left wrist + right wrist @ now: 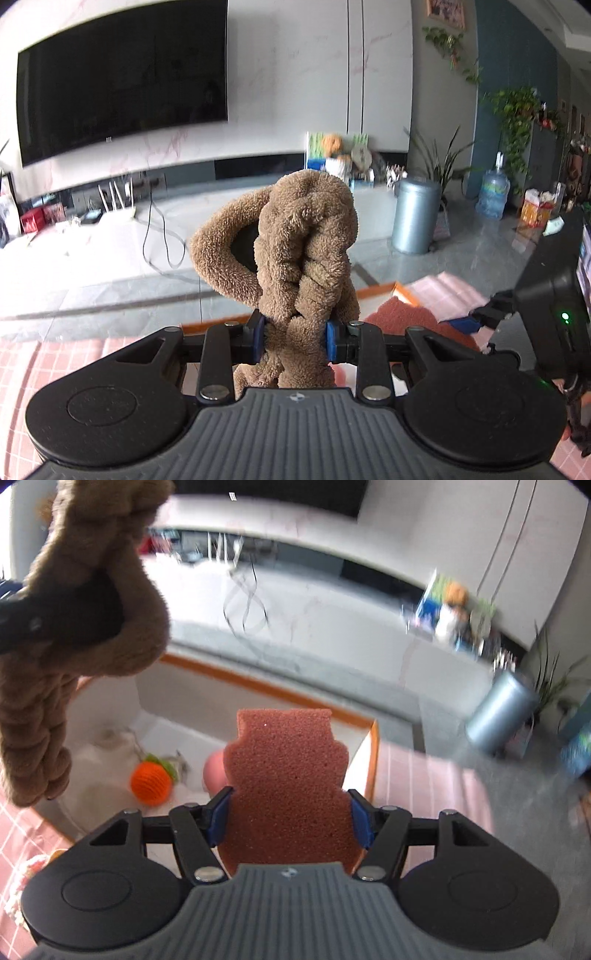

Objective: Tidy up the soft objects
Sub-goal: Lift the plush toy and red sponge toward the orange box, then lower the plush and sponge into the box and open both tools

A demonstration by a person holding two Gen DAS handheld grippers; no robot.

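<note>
My left gripper is shut on a brown fuzzy plush toy and holds it up in the air; the toy also hangs at the upper left of the right wrist view. My right gripper is shut on a reddish-brown sponge and holds it above a white bin with an orange rim. Inside the bin lie an orange knitted ball, a pink soft object and a white soft item. The sponge and right gripper show at the right of the left wrist view.
The bin stands on a pink checked cloth. Beyond it are a grey floor, a silver trash can, potted plants, a water bottle and a low TV bench with cables.
</note>
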